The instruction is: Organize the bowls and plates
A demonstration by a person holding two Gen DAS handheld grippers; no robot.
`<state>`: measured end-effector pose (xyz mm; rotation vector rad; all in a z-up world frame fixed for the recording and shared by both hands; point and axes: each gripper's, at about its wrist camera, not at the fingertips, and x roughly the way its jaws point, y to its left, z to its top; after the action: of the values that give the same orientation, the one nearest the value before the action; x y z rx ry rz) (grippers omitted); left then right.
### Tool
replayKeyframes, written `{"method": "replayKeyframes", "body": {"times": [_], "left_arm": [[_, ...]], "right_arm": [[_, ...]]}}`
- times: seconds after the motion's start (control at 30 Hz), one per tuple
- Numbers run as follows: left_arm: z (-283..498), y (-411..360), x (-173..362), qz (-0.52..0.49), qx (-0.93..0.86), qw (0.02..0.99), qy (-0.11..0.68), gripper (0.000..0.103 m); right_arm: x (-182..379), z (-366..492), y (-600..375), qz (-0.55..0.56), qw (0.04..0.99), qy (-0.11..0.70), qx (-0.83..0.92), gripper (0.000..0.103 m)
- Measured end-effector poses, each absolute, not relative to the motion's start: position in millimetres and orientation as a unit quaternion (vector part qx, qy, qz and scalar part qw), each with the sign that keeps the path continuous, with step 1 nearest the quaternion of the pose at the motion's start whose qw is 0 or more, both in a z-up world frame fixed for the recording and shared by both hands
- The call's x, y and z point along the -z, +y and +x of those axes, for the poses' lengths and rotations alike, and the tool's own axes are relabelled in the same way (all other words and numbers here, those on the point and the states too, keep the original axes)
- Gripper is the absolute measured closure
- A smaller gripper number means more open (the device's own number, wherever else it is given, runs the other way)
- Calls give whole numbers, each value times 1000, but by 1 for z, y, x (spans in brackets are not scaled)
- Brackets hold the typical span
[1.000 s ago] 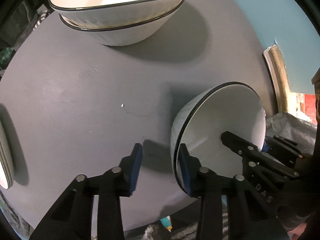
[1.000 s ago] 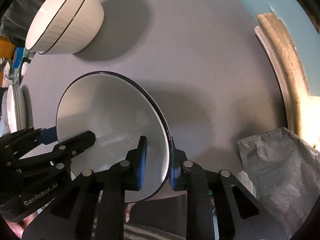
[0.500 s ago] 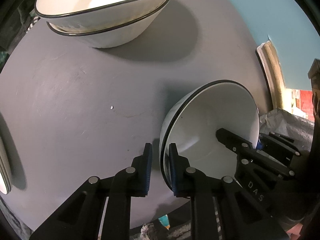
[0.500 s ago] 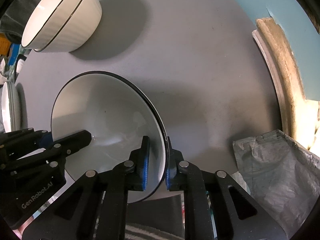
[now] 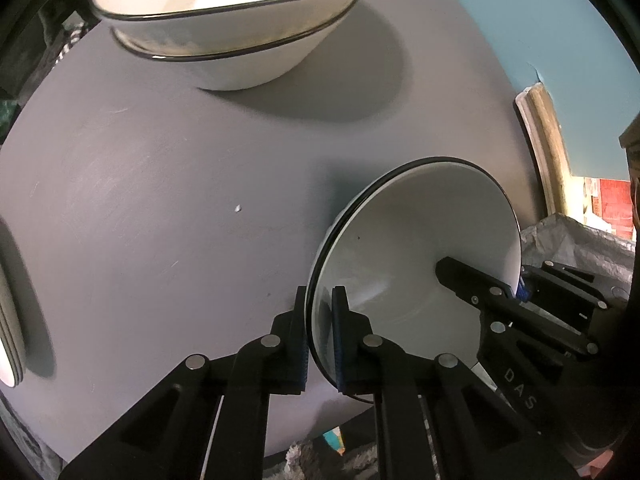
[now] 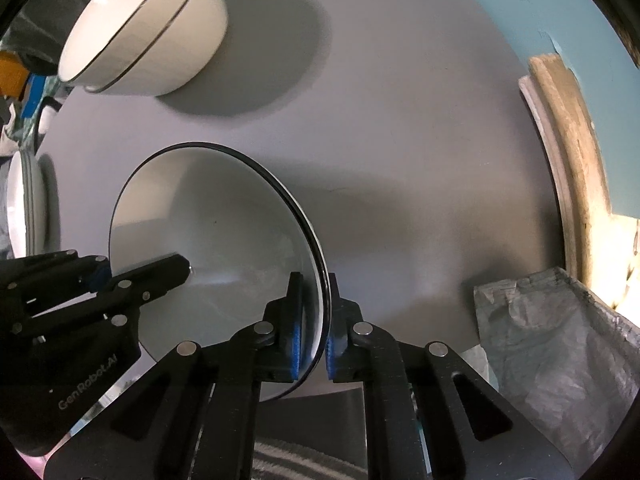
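Observation:
A white bowl with a black rim (image 5: 420,248) is held between both grippers over the near edge of the round grey table (image 5: 160,200). My left gripper (image 5: 320,336) is shut on its left rim, one finger inside and one outside. My right gripper (image 6: 314,332) is shut on the opposite rim of the same bowl (image 6: 216,232). Two stacked white bowls (image 5: 236,20) stand at the far side of the table; they also show in the right wrist view (image 6: 148,28). A stack of white plates (image 5: 8,320) sits at the table's left edge, mostly cut off.
A crumpled grey plastic bag (image 6: 560,344) lies at the right, off the table. A beige moulded frame (image 6: 560,160) leans on the light blue wall (image 6: 560,12) behind the table. A rug shows below the near table edge.
My left gripper has closed from open onto the bowl's left rim. The right gripper has stayed shut on the other rim. The bowl has shifted slightly.

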<state>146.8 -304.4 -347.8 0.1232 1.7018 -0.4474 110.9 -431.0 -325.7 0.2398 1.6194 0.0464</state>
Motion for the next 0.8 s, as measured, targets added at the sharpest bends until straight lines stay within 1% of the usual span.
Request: {"method": "replayKeyframes", "body": {"times": [0.27,0.57,0.8], "left_arm": [[141,-300,335,63,195,641,740,92],[142,-302,309,64,195,661,722,92],[148,-287,280,59,195,677,707,92]], "right_arm": [[310,121,-418,91,677,729,-31,94],[283,139,-412,90,687,719,-44,94],[261,140,-412,80,696,712,-49,94]]}}
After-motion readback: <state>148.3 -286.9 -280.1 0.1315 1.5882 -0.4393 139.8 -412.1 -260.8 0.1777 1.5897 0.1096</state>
